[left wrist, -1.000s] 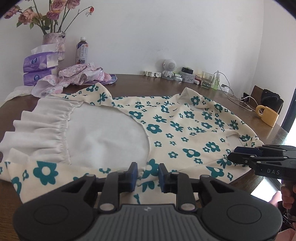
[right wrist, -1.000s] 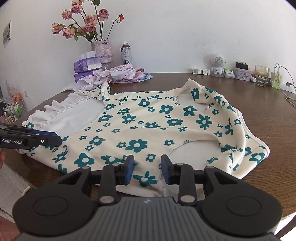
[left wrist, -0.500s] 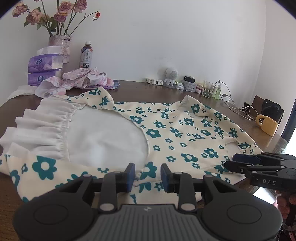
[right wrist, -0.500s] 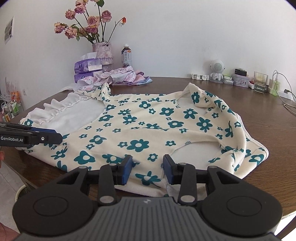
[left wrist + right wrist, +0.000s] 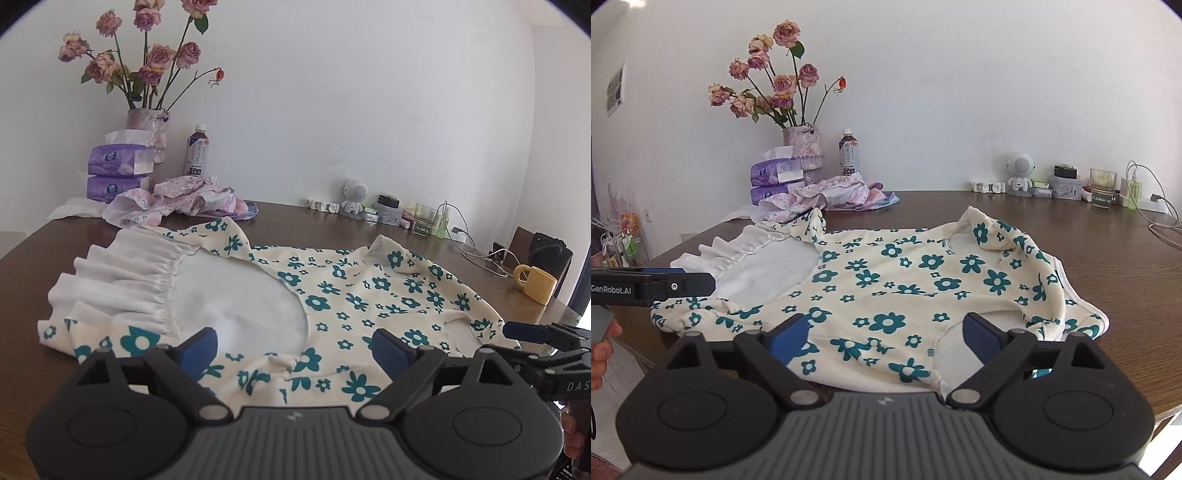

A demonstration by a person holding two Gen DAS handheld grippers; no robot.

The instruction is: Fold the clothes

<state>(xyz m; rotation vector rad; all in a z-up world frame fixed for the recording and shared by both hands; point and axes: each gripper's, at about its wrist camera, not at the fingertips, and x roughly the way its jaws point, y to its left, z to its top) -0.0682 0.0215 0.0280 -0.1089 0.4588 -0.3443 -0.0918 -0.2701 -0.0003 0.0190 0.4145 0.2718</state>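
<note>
Garment: a cream floral dress (image 5: pixel 332 295) with teal flowers lies spread flat on the dark wooden table (image 5: pixel 1108 266), close to the near edge.
Long axis: it runs across the table, left to right in both wrist views.
Heading: the white ruffled hem (image 5: pixel 122 288) points to the left, toward the tissue packs; the neck and shoulder end lies to the right, toward the yellow mug (image 5: pixel 537 282).
Inside showing: the white lining (image 5: pixel 240 295) is exposed on the left half, where the printed layer is turned back.
Left gripper (image 5: pixel 295 350): blue-padded fingers spread wide apart, holding nothing, poised over the dress's near edge.
Right gripper (image 5: pixel 886 338): fingers likewise spread wide, empty, above the near edge by the armhole.
Writing: "GenRobot.AI" reads on the side of the left tool in the right wrist view; "DAS" shows on the right tool in the left wrist view, the rest cut off.
Bottle (image 5: pixel 849 153): its label carries print, probably East Asian characters, too small to read.
Tissue packs (image 5: pixel 118 173): two purple ones stacked, brand mark blurred.
Behind: a vase of dried roses (image 5: pixel 802 147), and a crumpled pink garment (image 5: pixel 834 194) just beyond the dress.
</note>
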